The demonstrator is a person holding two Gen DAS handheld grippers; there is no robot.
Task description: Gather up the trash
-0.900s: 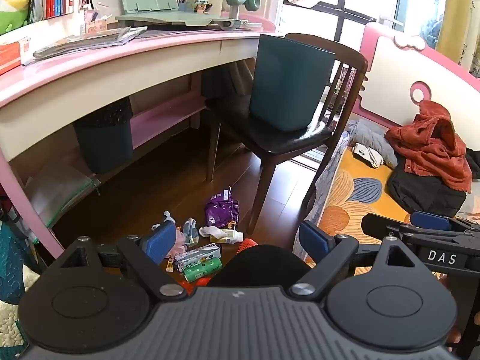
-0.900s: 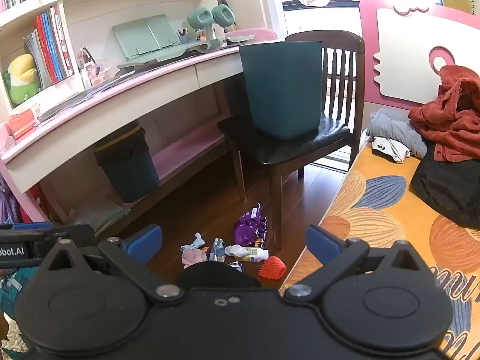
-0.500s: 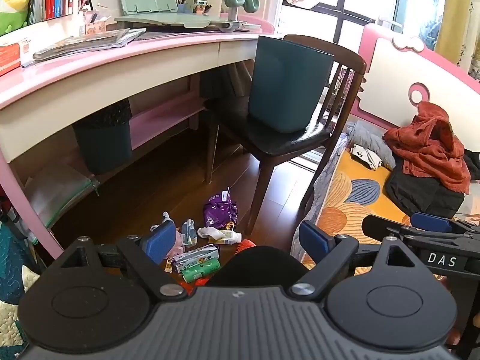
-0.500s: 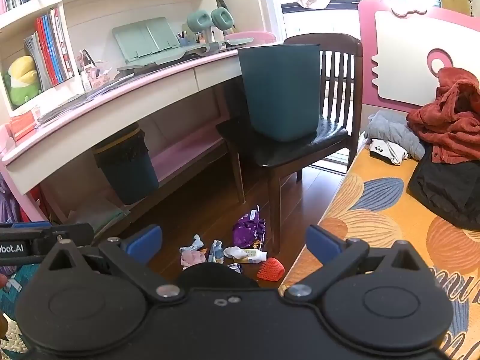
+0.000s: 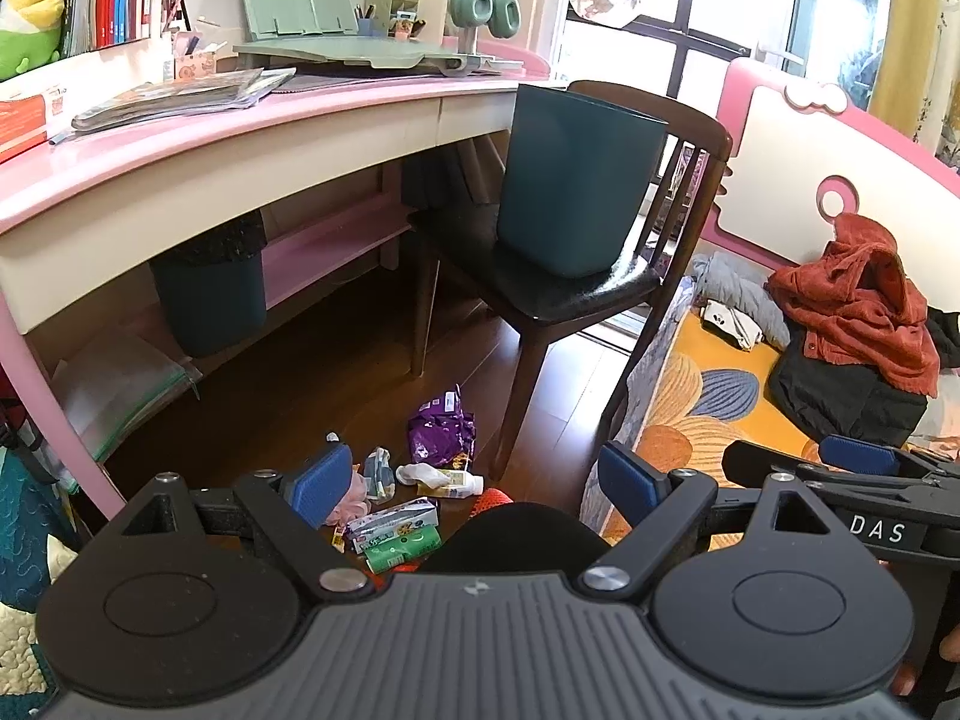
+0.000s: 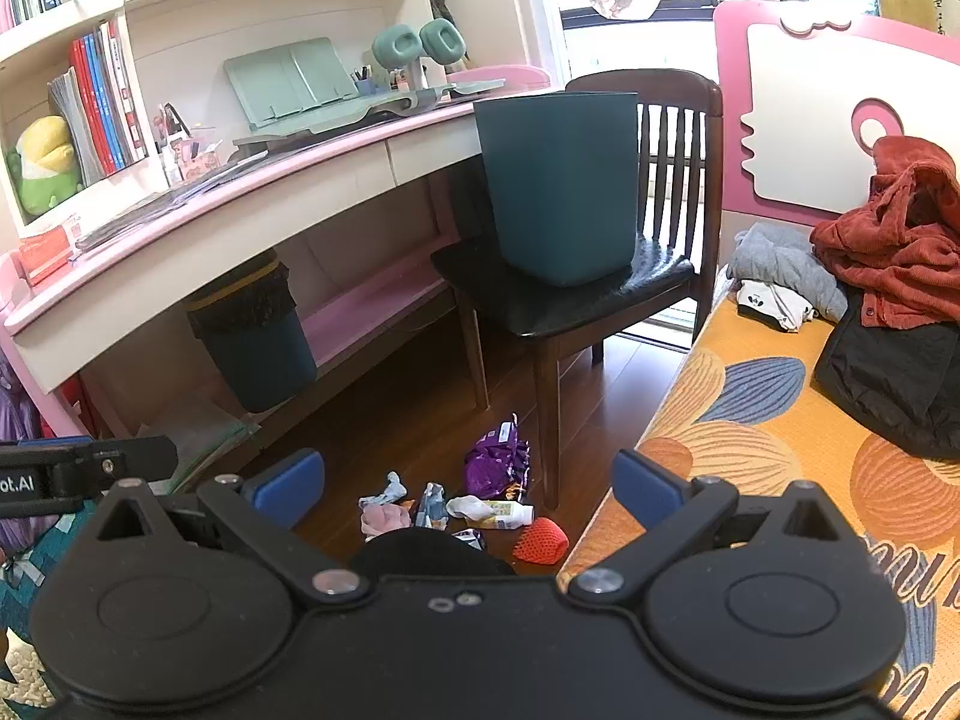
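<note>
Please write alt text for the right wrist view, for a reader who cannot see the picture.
The open right gripper points down at trash scattered on a wooden floor beside a chair leg: a purple wrapper, a small bottle, an orange net. A teal bin stands on the chair, by a pink desk.

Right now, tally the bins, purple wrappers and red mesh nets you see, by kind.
Bins: 2, the teal bin on the chair and the lined bin under the desk
Purple wrapper: 1
Red mesh net: 1
Total: 4
</note>
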